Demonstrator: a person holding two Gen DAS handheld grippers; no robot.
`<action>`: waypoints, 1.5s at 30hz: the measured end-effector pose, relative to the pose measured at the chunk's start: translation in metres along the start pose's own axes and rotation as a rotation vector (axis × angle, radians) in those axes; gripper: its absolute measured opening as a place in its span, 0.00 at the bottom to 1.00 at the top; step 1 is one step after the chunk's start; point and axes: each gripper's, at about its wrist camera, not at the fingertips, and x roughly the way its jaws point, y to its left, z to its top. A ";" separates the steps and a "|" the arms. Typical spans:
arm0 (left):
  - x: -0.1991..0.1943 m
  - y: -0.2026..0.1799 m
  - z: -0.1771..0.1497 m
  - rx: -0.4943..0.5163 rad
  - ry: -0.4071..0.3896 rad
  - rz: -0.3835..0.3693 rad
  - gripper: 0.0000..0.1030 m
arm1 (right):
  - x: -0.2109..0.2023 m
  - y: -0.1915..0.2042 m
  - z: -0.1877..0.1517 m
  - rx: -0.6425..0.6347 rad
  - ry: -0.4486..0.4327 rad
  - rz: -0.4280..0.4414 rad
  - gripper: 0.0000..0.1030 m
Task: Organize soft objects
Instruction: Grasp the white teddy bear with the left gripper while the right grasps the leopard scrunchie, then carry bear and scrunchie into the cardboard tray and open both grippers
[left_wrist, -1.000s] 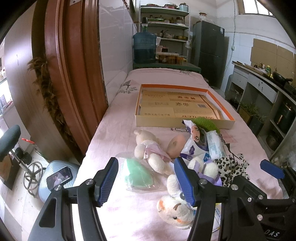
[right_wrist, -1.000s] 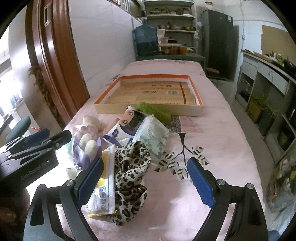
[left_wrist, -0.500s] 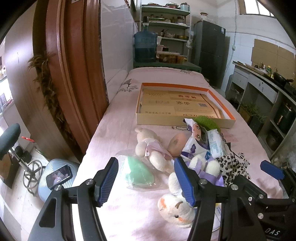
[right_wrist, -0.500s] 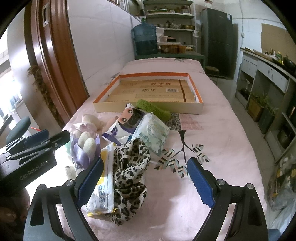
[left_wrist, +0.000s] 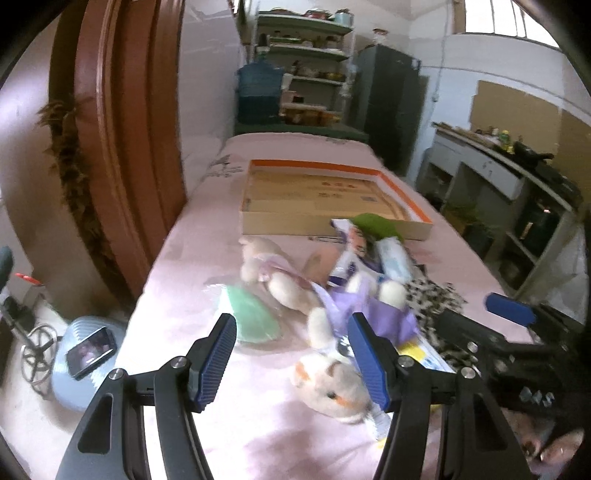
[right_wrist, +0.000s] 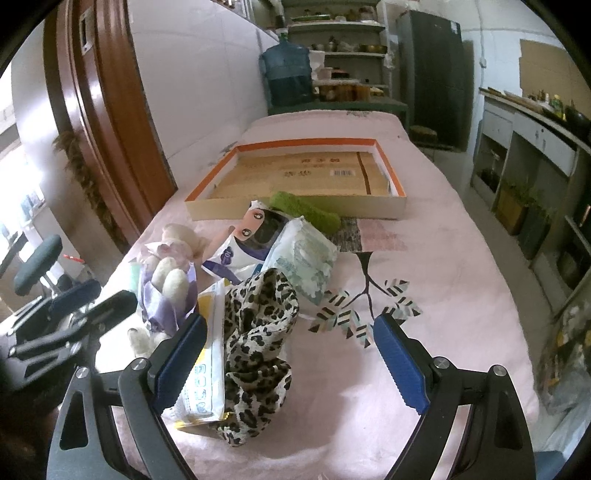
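The left gripper (left_wrist: 291, 358) is wide open over the pink table (right_wrist: 443, 258), holding nothing, with a green pouch (left_wrist: 251, 317) and a white toy cat (left_wrist: 332, 387) near its tips. The soft toys, packets and spotted scarf (right_wrist: 258, 332) lie in a pile in front of the flat box (right_wrist: 295, 177). The right gripper (right_wrist: 291, 354) is wide open too, right at the scarf and a yellow packet (right_wrist: 207, 369).

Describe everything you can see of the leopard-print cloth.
The leopard-print cloth is a thin, soft fabric, cream with black and brown spots, crumpled in a loose heap on the pink tablecloth. It lies against the yellow-and-white packet on its left, and its top overlaps the pale wipes pack. It sits just ahead of the open right tongs, untouched.
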 end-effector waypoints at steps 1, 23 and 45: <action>-0.002 0.000 -0.002 0.004 -0.005 -0.018 0.61 | 0.001 -0.001 0.000 0.002 0.001 0.003 0.90; 0.039 0.000 -0.023 0.017 0.073 -0.197 0.53 | 0.030 -0.009 -0.008 0.093 0.092 0.155 0.59; 0.005 -0.002 0.004 0.012 -0.040 -0.199 0.47 | -0.017 -0.025 0.026 0.026 -0.077 0.135 0.09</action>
